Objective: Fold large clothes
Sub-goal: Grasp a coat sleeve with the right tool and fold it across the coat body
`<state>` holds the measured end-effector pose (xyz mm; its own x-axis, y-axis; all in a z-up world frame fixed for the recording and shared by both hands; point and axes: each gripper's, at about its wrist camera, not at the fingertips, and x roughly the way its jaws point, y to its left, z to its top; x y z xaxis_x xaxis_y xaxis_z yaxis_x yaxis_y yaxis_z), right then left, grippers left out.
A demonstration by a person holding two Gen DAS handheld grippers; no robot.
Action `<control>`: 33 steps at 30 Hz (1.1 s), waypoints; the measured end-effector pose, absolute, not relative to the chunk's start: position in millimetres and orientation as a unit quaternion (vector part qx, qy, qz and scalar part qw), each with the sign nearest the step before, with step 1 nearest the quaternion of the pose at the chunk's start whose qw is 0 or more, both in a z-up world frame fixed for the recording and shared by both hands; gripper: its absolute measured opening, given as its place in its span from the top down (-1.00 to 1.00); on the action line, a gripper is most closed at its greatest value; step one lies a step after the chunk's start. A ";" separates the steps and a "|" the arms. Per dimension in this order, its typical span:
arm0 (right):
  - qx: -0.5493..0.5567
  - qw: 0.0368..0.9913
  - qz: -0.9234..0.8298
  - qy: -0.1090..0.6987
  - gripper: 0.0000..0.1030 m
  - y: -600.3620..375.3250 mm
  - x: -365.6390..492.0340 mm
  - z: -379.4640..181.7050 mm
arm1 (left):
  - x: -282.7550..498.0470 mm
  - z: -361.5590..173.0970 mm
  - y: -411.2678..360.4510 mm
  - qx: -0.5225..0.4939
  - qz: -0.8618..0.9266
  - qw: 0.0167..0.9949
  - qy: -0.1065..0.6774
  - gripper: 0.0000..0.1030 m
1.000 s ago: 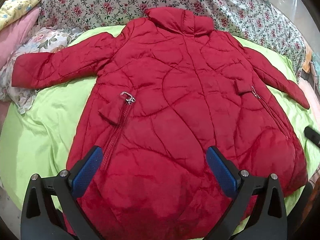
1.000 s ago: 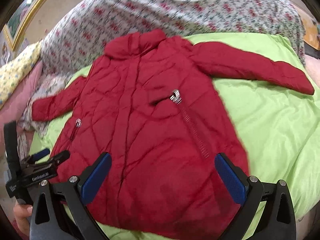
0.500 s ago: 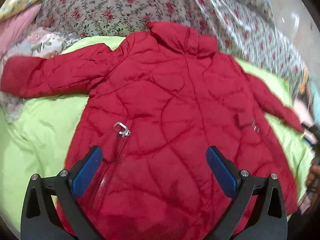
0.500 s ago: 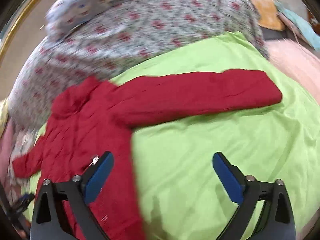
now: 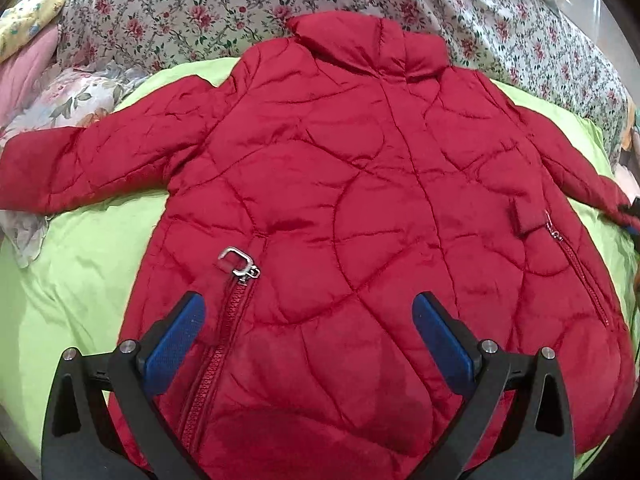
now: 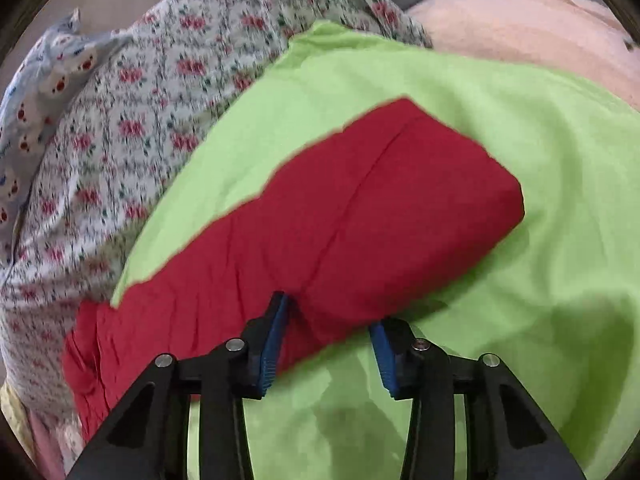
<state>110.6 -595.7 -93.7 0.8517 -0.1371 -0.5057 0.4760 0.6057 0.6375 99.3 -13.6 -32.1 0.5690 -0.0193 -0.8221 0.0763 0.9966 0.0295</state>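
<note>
The right gripper [image 6: 326, 332], jaws partly closed, straddles the near edge of the jacket's sleeve [image 6: 360, 208]; a firm pinch cannot be confirmed. The left gripper [image 5: 306, 332], jaws spread wide, hovers over the hem. The jacket [image 5: 360, 200] lies flat on a green sheet [image 5: 80, 280]. Floral bedding [image 5: 200, 12] lies beyond.

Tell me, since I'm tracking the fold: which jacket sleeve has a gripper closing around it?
The wearer's-left sleeve: the right gripper straddles its lower edge. The other sleeve lies untouched.
</note>
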 end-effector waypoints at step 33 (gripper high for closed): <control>0.131 0.932 0.208 0.266 0.86 -210.7 201.2 7.4 | 119.3 -26.2 54.9 -0.130 -0.100 0.856 0.490 -1.00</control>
<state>201.2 -210.7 7.4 0.7715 0.4584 -0.4413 -0.3187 0.8787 0.3556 119.3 54.9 -26.2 0.5003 -0.2980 -0.8129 0.0429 0.9463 -0.3205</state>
